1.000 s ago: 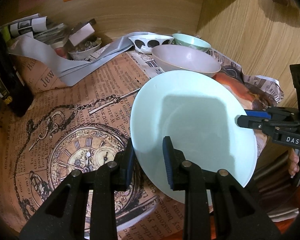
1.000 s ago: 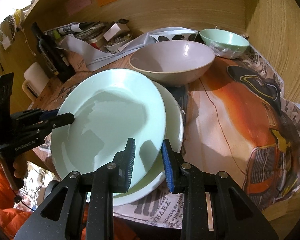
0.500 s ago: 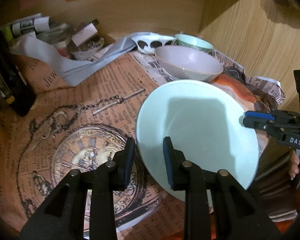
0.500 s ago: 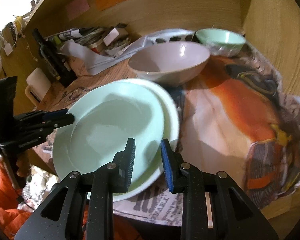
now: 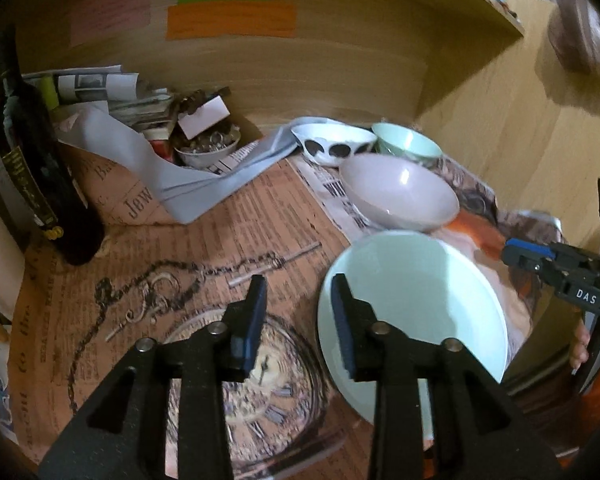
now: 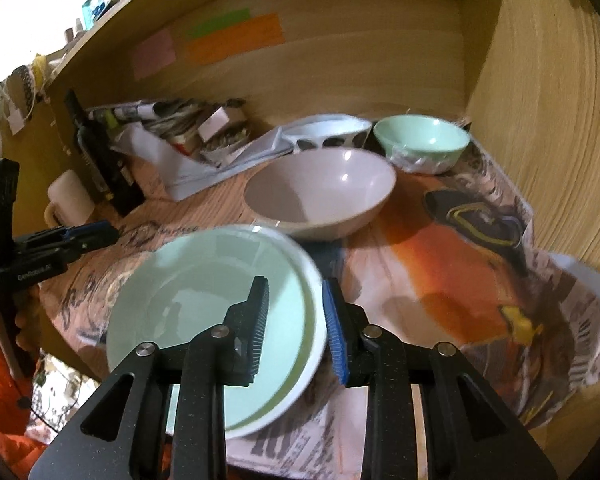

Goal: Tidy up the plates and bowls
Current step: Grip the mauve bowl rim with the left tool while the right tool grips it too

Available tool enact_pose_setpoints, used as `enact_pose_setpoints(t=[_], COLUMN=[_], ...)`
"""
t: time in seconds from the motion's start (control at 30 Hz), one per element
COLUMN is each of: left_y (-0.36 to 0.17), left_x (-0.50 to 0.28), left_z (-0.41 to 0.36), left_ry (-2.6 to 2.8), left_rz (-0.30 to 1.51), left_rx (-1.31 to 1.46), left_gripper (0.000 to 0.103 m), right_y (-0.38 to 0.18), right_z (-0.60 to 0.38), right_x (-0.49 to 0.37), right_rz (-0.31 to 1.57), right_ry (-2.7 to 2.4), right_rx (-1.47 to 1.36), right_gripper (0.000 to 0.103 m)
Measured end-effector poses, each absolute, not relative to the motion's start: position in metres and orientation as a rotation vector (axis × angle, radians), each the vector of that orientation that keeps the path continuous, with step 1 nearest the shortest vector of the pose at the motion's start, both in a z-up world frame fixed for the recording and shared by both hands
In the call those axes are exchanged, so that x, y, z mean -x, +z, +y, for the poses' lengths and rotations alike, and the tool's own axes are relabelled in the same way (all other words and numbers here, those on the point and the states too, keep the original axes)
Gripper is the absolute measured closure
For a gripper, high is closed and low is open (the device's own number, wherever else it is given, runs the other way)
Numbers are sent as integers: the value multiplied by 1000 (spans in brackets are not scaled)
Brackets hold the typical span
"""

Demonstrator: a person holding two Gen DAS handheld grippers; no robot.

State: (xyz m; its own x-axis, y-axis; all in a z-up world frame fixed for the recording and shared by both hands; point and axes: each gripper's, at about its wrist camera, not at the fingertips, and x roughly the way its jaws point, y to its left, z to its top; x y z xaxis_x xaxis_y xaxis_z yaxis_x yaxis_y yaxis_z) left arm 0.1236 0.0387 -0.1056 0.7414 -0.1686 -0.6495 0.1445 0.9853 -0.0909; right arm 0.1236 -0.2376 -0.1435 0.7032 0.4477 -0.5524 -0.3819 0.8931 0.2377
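left gripper (image 5: pixel 298 312) and right gripper (image 6: pixel 294 316), jaws just opening, empty, flanking the mint plate (image 6: pixel 204 316); plate stacked on white plate (image 6: pixel 314 344) at table edge; risk: a retreating finger clips the rim, sliding the stack off.

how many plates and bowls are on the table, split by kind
plates: 2, a mint green plate stacked on a white plate
bowls: 4, a pinkish bowl, a mint green bowl, a white bowl with black spots, and a small white bowl of odds and ends
total: 6
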Motion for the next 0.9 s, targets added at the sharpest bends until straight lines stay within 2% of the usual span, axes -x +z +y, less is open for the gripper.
enact_pose_setpoints(t=[0.07, 0.13, 0.27, 0.33, 0.9], left_y=[-100, -94, -86, -84, -113], left_x=[-132, -142, -161, -174, -275], left_z=[40, 37, 29, 25, -23], left_ry=[-171, -168, -179, -184, -267], left_rz=[706, 688, 671, 671, 802], left_rx=[47, 40, 19, 21, -37], left_gripper=[55, 45, 29, 19, 20], right_y=[-139, -135, -130, -128, -157], right_z=[-242, -246, -253, -254, -250], right_x=[-129, -136, -151, -159, -235], right_rz=[619, 602, 580, 572, 685], right_ry=[446, 427, 401, 386, 379], right_rx=[-122, -130, -162, -161, -162], right_gripper=[64, 60, 40, 37, 35])
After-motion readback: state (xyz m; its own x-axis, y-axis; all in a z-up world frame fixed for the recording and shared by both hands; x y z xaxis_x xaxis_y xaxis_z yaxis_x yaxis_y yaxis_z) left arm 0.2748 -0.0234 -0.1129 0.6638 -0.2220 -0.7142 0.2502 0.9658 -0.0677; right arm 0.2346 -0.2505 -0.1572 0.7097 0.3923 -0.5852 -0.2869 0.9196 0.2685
